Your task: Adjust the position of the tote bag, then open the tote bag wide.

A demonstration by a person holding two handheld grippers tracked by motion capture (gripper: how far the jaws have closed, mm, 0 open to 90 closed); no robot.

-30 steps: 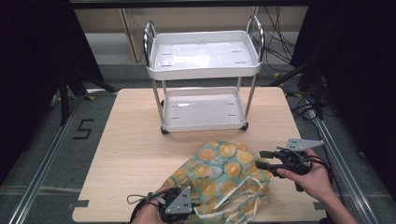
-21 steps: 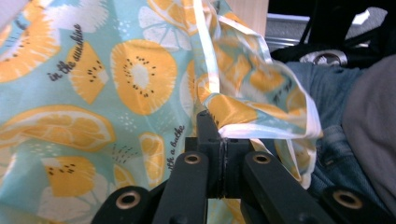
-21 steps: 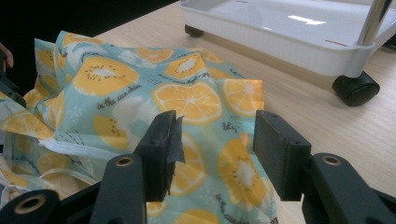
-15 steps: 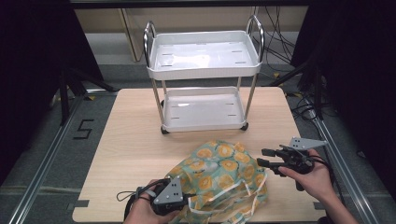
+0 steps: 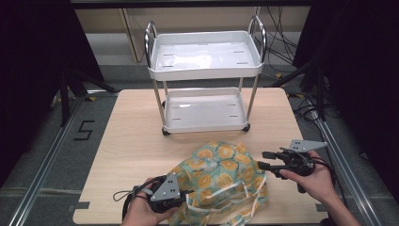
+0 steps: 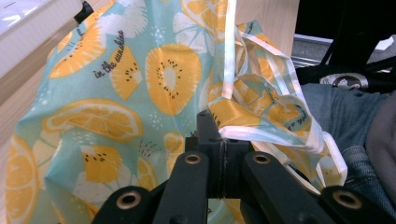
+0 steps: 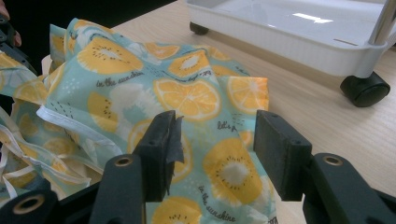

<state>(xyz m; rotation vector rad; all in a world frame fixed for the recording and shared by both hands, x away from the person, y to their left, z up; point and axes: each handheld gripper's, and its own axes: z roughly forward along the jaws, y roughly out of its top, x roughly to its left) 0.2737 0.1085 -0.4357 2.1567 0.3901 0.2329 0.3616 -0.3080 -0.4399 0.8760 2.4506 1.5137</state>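
Cloth bag [image 5: 221,181] in front of the white cart [image 5: 205,70] looks soft, light and floppy; left tool [image 6: 223,154] pinches its white-trimmed edge, right tool [image 7: 212,149] waits half-open beside it.

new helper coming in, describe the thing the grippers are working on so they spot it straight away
On the wooden table, in front of the white two-shelf cart, lies a crumpled cloth bag. It is pale teal, printed with orange citrus slices, with whitish trim; nothing else there is soft or patterned.

I see thin glossy citrus-print cloth bag [image 5: 221,181], matt light wood tabletop [image 5: 127,141], glossy white metal cart [image 5: 204,61] with chrome posts.
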